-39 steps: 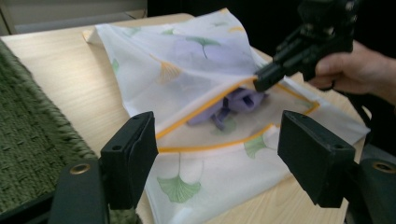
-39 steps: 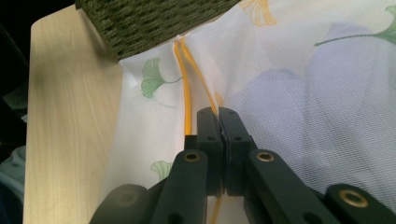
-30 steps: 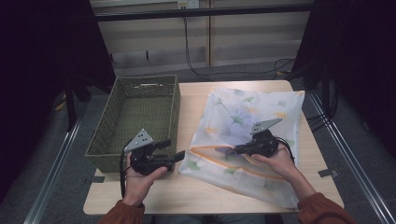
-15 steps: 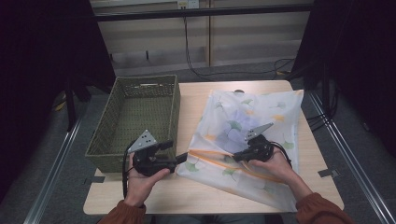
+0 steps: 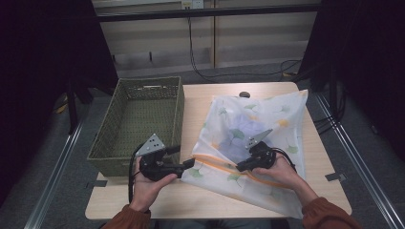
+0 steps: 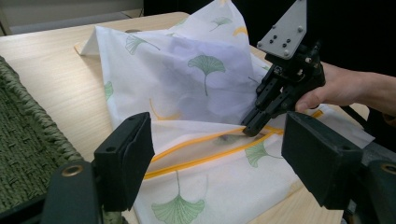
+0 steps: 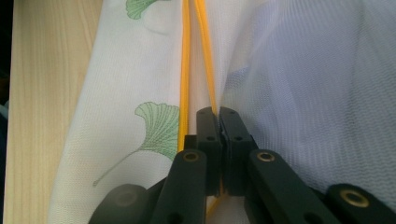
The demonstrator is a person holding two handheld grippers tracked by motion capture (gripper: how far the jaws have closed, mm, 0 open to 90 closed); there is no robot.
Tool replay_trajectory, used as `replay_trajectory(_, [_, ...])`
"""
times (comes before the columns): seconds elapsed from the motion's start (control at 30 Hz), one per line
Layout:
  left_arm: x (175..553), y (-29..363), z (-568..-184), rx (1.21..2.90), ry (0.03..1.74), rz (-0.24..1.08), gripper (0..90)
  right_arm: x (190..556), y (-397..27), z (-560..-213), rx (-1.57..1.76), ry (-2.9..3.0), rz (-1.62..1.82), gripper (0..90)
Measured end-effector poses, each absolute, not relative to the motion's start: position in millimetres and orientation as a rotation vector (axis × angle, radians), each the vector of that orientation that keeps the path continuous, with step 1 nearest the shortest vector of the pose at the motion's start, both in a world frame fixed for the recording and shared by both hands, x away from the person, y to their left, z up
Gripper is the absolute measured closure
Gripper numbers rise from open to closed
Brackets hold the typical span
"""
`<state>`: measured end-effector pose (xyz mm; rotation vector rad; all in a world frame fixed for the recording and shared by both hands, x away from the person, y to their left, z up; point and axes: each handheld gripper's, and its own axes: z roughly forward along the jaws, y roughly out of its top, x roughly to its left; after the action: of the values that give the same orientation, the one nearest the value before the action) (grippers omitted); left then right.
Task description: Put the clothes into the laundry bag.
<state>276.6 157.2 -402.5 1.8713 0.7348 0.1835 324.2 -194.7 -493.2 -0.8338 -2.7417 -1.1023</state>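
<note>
Right claw (image 5: 240,167) pinches the mesh bag's (image 5: 267,114) yellow zipper edge.

A pale wooden table (image 5: 191,202) stands on a grey floor (image 5: 67,191), with metal rails (image 5: 52,188) running along both sides of it. Behind the table, a light panelled wall (image 5: 258,33) has black cables (image 5: 193,52) hanging down it to the floor. Dark curtains or shadow close in at left and right.

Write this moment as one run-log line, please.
right gripper: shut on mesh bag by its yellow zip | left gripper: open at bag's corner | basket: beside
</note>
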Motion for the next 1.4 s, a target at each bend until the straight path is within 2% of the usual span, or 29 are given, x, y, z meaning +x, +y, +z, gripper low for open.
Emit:
replay_trajectory(0.13, [276.5, 153.1, -404.5, 1.891, 0.718, 0.173, 25.2, 322.7, -193.7, -493.1, -0.818, -2.765, -1.068, 89.1])
replay_trajectory(0.2, [274.3, 147.7, -405.2, 1.911, 0.699, 0.183, 29.2, 322.0, -192.4, -492.2, -0.793, -2.788, -1.037, 89.1])
replay_trajectory(0.4, [274.2, 139.1, -407.3, 1.935, 0.666, 0.155, 33.0, 321.4, -193.5, -491.3, -0.803, -2.811, -1.010, 89.2])
replay_trajectory(0.57, [275.4, 136.9, -412.2, 1.944, 0.680, 0.145, 32.7, 319.6, -199.4, -489.7, -0.829, -2.849, -0.997, 88.7])
replay_trajectory(0.8, [274.8, 124.3, -422.0, 1.998, 0.668, 0.124, 36.7, 317.0, -209.1, -488.6, -0.899, -2.857, -0.993, 81.0])
replay_trajectory(0.97, [273.7, 114.3, -434.5, 2.060, 0.649, 0.083, 48.3, 314.0, -212.4, -488.8, -0.929, -2.839, -1.011, 77.8])
replay_trajectory(1.07, [272.7, 110.4, -440.5, 2.091, 0.641, 0.070, 50.6, 312.1, -216.6, -488.8, -0.945, -2.833, -1.001, 77.8])
replay_trajectory(1.4, [275.0, 115.7, -439.3, 2.070, 0.664, 0.077, 46.7, 308.8, -243.8, -490.0, -1.033, -2.842, -1.033, 77.8])
